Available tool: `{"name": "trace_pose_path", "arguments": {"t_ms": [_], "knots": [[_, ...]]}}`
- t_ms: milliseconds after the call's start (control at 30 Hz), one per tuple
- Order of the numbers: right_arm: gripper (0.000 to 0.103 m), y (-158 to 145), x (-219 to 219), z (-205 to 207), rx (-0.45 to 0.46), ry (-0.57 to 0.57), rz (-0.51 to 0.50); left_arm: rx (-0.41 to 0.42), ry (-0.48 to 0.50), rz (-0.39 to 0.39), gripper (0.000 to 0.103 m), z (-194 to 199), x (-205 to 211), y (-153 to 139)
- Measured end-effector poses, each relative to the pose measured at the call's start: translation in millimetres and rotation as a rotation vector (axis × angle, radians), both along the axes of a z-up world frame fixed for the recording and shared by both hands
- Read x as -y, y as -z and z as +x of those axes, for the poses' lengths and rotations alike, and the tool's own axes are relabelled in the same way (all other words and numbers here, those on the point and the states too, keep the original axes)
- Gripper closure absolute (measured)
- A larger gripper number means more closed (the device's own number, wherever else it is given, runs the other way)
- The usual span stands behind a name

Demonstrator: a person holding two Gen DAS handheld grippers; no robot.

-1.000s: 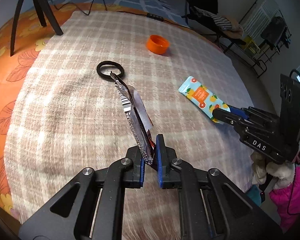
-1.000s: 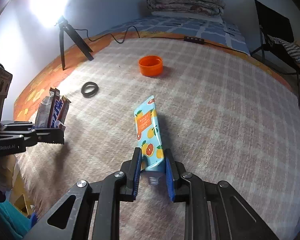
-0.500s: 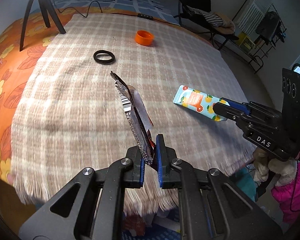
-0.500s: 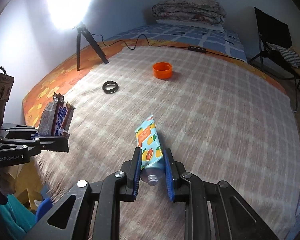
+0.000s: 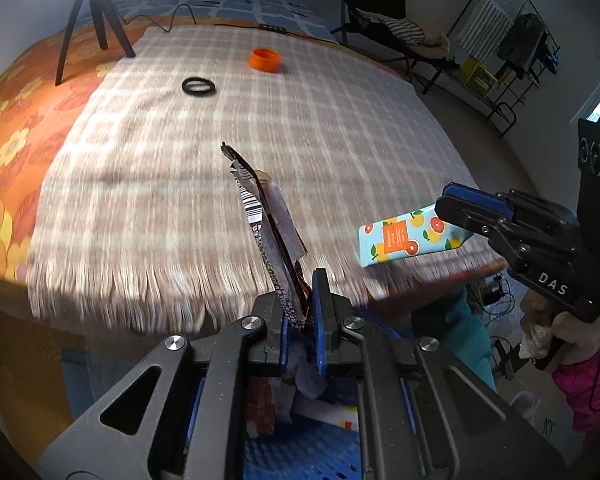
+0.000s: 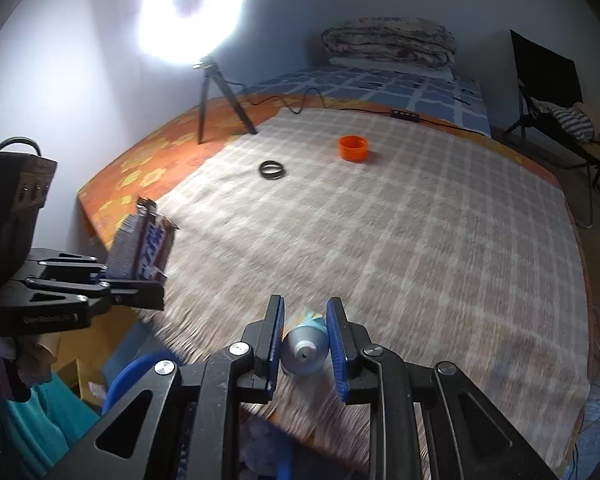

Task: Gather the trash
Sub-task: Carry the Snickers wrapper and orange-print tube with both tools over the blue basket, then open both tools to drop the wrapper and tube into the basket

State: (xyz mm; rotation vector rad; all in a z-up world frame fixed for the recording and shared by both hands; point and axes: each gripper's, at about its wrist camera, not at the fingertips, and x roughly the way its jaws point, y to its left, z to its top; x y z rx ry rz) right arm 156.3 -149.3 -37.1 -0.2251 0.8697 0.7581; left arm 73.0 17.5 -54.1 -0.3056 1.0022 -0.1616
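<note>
My left gripper [image 5: 300,300] is shut on a crumpled candy bar wrapper [image 5: 268,220], held upright above the fringed near edge of the blanket; the wrapper shows in the right wrist view [image 6: 144,244] too. My right gripper [image 6: 304,332] is shut on a light blue tube with orange fruit print [image 6: 304,350], cap end toward the camera. The tube [image 5: 404,236] and right gripper [image 5: 472,204] show at the right of the left wrist view. An orange cap [image 5: 265,59] and a black ring [image 5: 198,86] lie far back on the checked blanket [image 5: 340,128].
A blue plastic basket [image 5: 300,452] holding scraps sits below the left gripper, off the bed edge. A tripod [image 6: 216,96] with a bright ring light stands at the back left. A black chair [image 6: 548,96] and a folded quilt [image 6: 388,42] are beyond.
Both grippers pulled back from the bed's middle to past its near edge, carrying the wrapper and the tube. The tube was lifted off the blanket. The blue basket came into view.
</note>
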Motion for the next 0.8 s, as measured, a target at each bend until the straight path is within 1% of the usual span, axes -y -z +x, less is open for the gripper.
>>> {"name": "trace_pose_path", "arguments": {"t_ms": [67, 400, 800], "knots": [[0.082, -2, 1, -12, 0.006, -0.013, -0.003, -0.007, 0.005, -0.006, 0.095, -11, 4, 2], [0.082, -6, 4, -66, -0.025, -0.069, 0.02, -0.042, 0.015, -0.016, 0.095, -51, 19, 16], [0.082, 16, 8, -104, -0.094, -0.069, 0.019, -0.118, 0.027, -0.01, 0.095, -78, 33, 52]]}}
